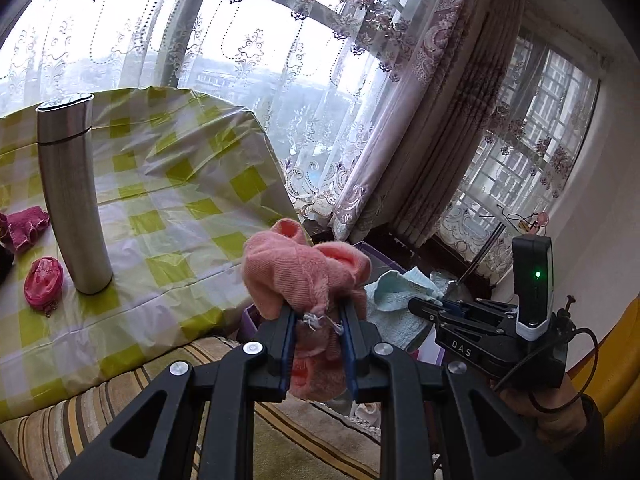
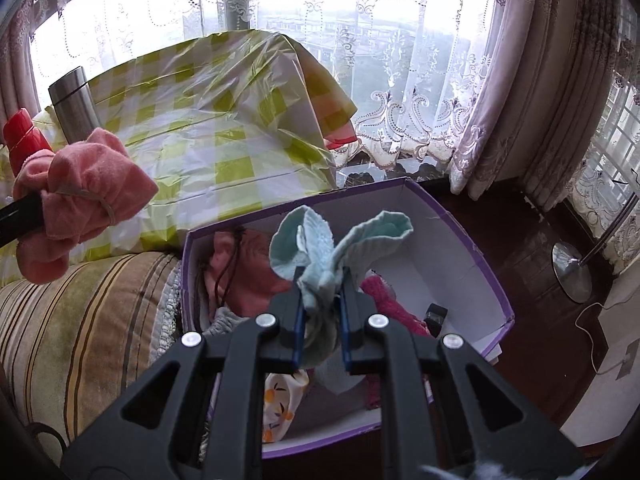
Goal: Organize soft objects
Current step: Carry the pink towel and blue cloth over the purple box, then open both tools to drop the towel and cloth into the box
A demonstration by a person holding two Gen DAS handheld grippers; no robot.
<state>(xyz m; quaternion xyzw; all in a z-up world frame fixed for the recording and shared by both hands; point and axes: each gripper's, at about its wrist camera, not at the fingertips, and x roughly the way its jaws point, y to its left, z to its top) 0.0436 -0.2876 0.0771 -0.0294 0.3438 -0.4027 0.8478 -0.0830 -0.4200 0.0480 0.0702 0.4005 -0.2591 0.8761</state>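
We note a tall brushed-steel vacuum flask [image 1: 74,196] standing upright on a green-and-white checked plastic tablecloth [image 1: 192,184]. A red plastic bottle cap [image 2: 20,128] shows beside the flask. Sheer embroidered lace curtains [image 1: 248,48] cover the window. A chrome floor-lamp base [image 2: 572,272] rests on dark flooring.

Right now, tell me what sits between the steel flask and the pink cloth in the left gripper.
In the left wrist view, only bare checked tablecloth lies between the steel flask and the pink cloth clamped in the left gripper.
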